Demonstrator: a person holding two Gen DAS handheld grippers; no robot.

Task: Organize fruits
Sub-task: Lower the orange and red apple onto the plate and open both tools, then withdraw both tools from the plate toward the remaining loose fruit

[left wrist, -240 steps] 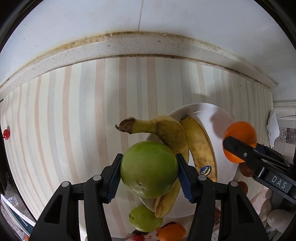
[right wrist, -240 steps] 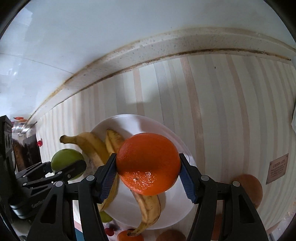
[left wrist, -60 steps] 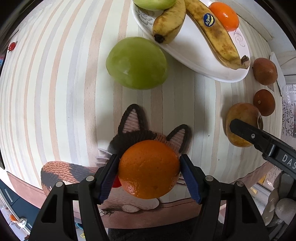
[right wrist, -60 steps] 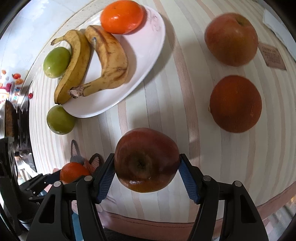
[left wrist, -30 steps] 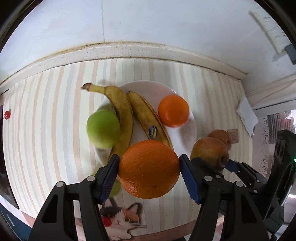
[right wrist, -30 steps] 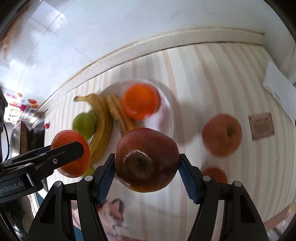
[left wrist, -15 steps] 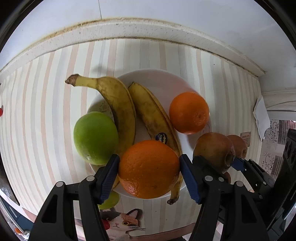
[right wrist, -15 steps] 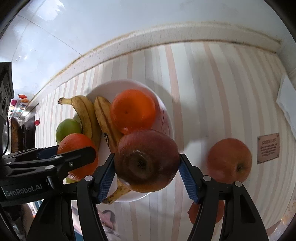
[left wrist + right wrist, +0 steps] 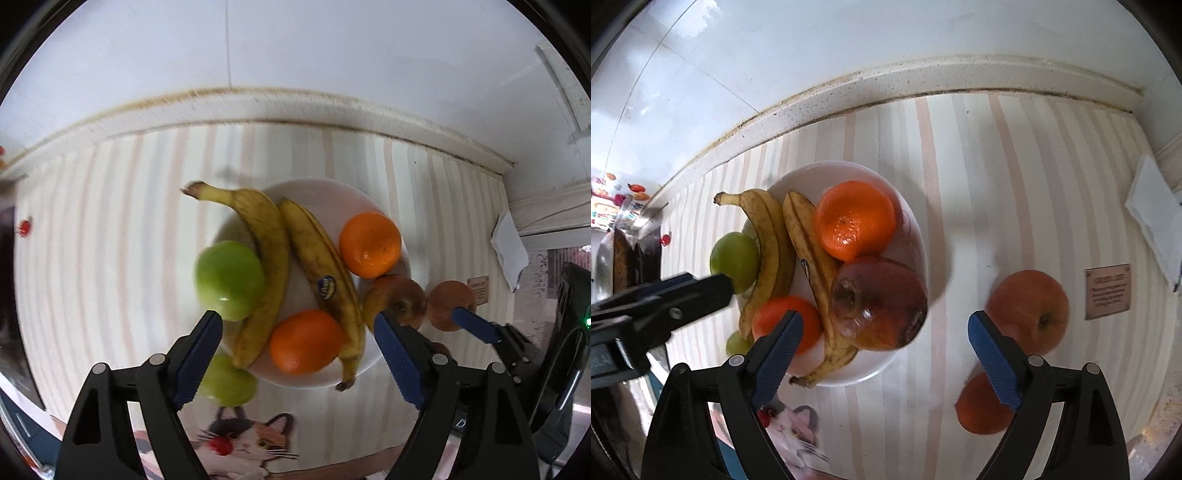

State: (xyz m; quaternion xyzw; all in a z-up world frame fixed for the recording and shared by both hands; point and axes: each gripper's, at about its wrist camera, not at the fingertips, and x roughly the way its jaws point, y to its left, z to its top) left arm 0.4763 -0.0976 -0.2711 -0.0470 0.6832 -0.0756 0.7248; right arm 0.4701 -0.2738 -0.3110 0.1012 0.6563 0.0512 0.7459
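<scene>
A white plate (image 9: 369,206) (image 9: 812,177) holds two bananas (image 9: 269,236) (image 9: 768,236), a green apple (image 9: 229,278) (image 9: 733,260), two oranges (image 9: 370,243) (image 9: 304,341) (image 9: 855,223) and a dark red apple (image 9: 879,302) (image 9: 393,297). My left gripper (image 9: 297,345) is open and empty just above the near orange. My right gripper (image 9: 884,341) is open and empty just in front of the red apple. A second green apple (image 9: 231,380) lies on the table beside the plate's near left rim.
A red-orange apple (image 9: 1027,310) (image 9: 448,304) and an orange (image 9: 982,406) lie on the striped cloth right of the plate. A cat-pattern mat (image 9: 243,443) lies at the near edge. A white napkin (image 9: 1156,218) and a small card (image 9: 1108,291) lie far right. The wall is close behind.
Both grippers have opened: the left let go of its orange onto the plate's near side, the right let go of the red apple onto the plate's right side. Both drew back slightly.
</scene>
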